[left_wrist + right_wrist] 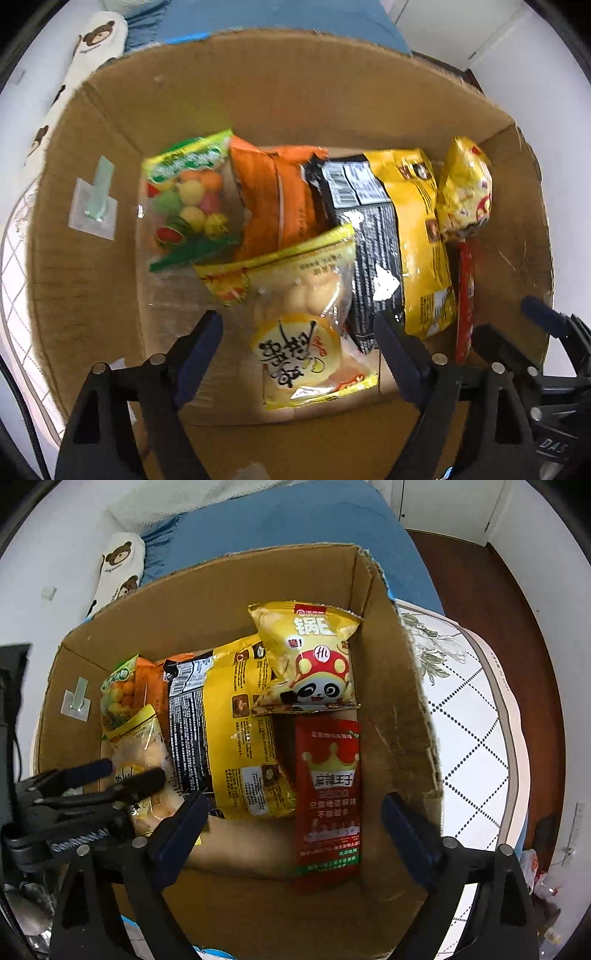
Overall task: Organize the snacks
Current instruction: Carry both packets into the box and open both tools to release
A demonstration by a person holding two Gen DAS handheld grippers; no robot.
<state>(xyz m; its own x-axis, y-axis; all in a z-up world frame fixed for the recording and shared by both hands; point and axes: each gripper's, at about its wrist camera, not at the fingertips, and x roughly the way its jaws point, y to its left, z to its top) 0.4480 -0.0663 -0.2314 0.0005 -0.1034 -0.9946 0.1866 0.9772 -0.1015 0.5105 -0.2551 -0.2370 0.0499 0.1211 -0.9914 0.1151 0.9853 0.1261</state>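
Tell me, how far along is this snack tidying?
Mostly packed, it seems. Inside the cardboard box lie a candy bag, an orange packet, a black-and-yellow pack, a panda chip bag and a red packet. The left gripper stands open over a pastry bag; the right gripper is open too, holding nothing. No snacks show outside the box, so I can't tell what's left.

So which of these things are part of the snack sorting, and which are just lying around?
Part of the job:
cardboard box
red packet
panda chip bag
large yellow bag
fruit candy bag
orange bag
clear-fronted pastry packet

Just lying about:
bear-print pillow
blue bedding
quilted mat
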